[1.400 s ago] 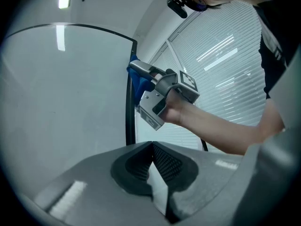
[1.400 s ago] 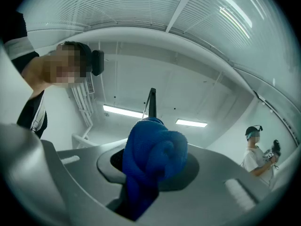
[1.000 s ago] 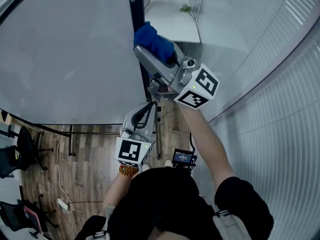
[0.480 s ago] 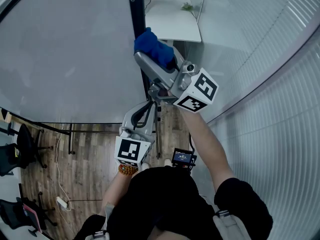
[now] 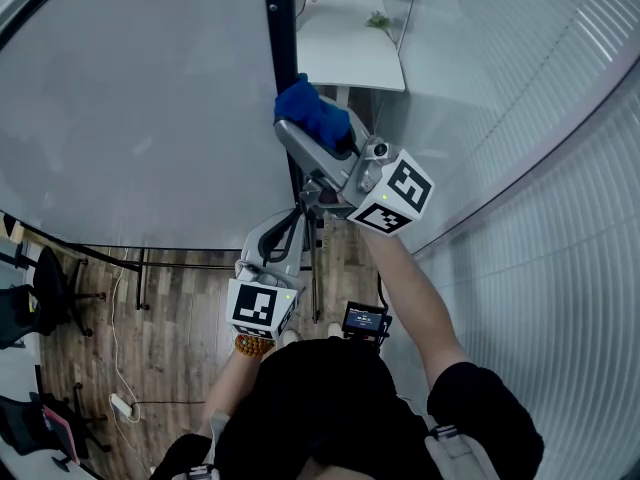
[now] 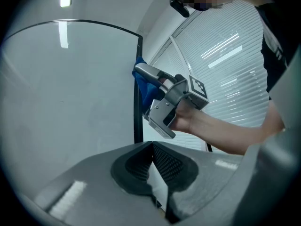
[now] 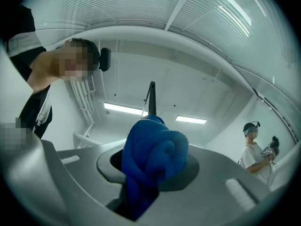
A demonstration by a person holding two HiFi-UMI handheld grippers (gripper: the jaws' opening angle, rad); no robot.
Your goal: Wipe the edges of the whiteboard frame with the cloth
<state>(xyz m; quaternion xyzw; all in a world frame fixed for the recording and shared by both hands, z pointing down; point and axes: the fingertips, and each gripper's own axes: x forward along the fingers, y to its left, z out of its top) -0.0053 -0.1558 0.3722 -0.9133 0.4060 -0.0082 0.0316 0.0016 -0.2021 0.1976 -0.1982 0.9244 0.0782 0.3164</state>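
The whiteboard [image 5: 140, 108] fills the left of the head view, and its black frame edge [image 5: 282, 58] runs down the middle. My right gripper [image 5: 303, 126] is shut on a bunched blue cloth [image 5: 312, 111], which presses against that edge. In the right gripper view the cloth [image 7: 153, 159] bulges out between the jaws, with the frame [image 7: 151, 100] just behind it. My left gripper [image 5: 300, 211] hangs lower, beside the frame, its jaws shut [image 6: 153, 166] on nothing. The left gripper view shows the cloth [image 6: 142, 86] against the frame [image 6: 138, 107].
A white table [image 5: 350, 38] stands beyond the board. A wall of blinds [image 5: 520, 118] curves along the right. Office chairs [image 5: 40, 288] and the board's stand [image 5: 120, 260] sit on the wood floor at lower left. Another person [image 7: 254, 149] stands far off.
The right gripper and the cloth have slid down along the frame edge, toward me. The left gripper has barely shifted.
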